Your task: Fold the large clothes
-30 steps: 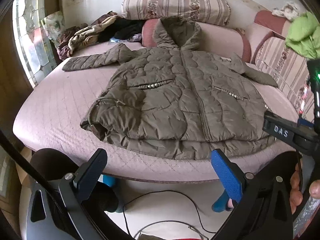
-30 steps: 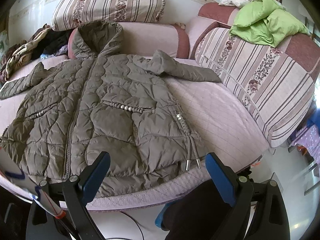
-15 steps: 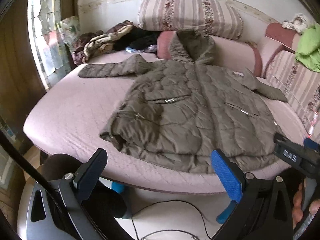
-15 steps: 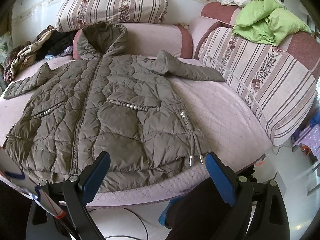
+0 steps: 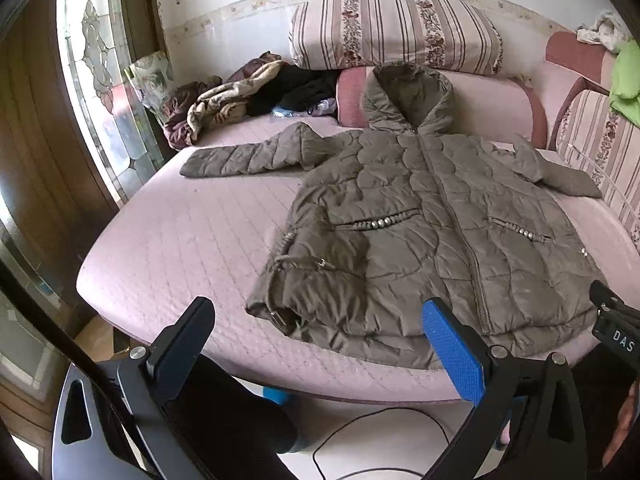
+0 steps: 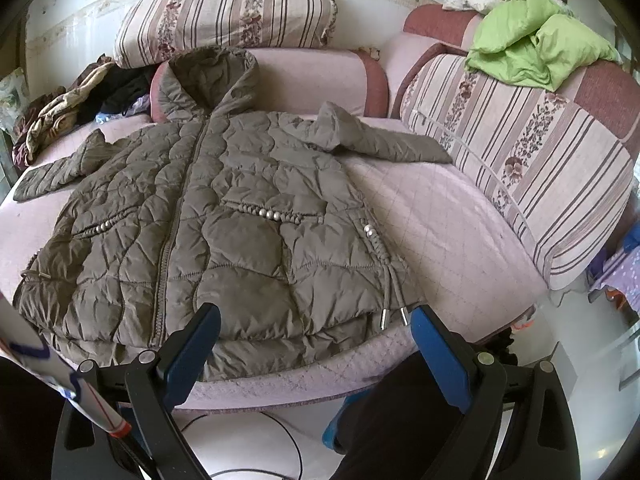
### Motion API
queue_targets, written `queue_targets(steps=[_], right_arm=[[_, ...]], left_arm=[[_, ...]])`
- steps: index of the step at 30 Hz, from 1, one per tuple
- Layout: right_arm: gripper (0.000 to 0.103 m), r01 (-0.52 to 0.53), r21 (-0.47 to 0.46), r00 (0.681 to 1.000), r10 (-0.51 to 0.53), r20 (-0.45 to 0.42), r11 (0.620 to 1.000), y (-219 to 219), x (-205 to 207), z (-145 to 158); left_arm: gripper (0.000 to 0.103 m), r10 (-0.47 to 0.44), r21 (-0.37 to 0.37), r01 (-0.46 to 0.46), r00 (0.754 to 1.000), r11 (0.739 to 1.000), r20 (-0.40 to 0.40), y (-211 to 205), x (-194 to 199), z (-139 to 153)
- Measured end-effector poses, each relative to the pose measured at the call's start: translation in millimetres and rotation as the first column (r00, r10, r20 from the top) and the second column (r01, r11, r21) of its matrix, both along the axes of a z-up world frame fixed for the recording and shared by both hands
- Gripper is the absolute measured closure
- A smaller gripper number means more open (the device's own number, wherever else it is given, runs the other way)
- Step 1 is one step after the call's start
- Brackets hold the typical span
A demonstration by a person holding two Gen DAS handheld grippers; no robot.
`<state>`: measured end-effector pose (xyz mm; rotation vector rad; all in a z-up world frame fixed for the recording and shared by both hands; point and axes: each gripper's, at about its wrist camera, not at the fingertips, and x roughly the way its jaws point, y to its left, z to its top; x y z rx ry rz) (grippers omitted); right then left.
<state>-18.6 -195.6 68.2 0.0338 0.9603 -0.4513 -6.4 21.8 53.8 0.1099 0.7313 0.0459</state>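
Quilted olive coat (image 5: 420,232) flat, hem at bed (image 5: 180,248) edge; left bare.

We see an olive-brown quilted coat (image 6: 208,216) with silver beads on a pale pink quilted mattress (image 5: 192,240). Our cushions (image 6: 516,152) show cream, maroon stripes and florals; a lime-green garment (image 6: 536,52) tops them. Our gripper pads (image 5: 452,350) are blue.

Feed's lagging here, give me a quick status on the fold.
Left gripper open, empty. Right gripper open, empty, short of the hem. Quilted jacket flat on the bed, zipped, sleeves spread, unfolded. Nothing on the jacket.
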Motion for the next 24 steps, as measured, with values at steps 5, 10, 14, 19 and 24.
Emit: queue_targets(steps=[5, 10, 14, 19, 24], right_arm=[[0.005, -0.021, -0.022, 0.999, 0.022, 0.048, 1.000, 9.9, -4.2, 12.1], [0.003, -0.088, -0.055, 0.993, 0.092, 0.071, 0.995, 26.9, -4.8, 22.8], [0.003, -0.152, -0.007, 0.987, 0.153, 0.044, 0.988, 33.8, 0.3, 27.7], [0.003, -0.164, -0.009, 0.983, 0.165, 0.075, 0.986, 36.2, 5.7, 40.4], [0.003, -0.202, -0.042, 0.972, 0.206, 0.117, 0.978, 44.3, 15.6, 58.1]], left_arm=[[0.000, 0.026, -0.001, -0.026, 0.999, 1.000, 0.027, 9.2, -2.1, 12.8], [0.000, 0.054, -0.016, -0.054, 0.997, 0.998, 0.045, 20.6, -4.5, 23.9], [0.000, 0.072, -0.029, -0.071, 0.997, 0.997, 0.036, 29.4, -1.7, 26.8], [0.000, 0.092, -0.037, -0.091, 0.995, 0.995, 0.032, 39.6, 2.8, 30.1], [0.000, 0.117, -0.044, -0.116, 0.993, 0.992, 0.017, 50.6, 13.3, 32.5]])
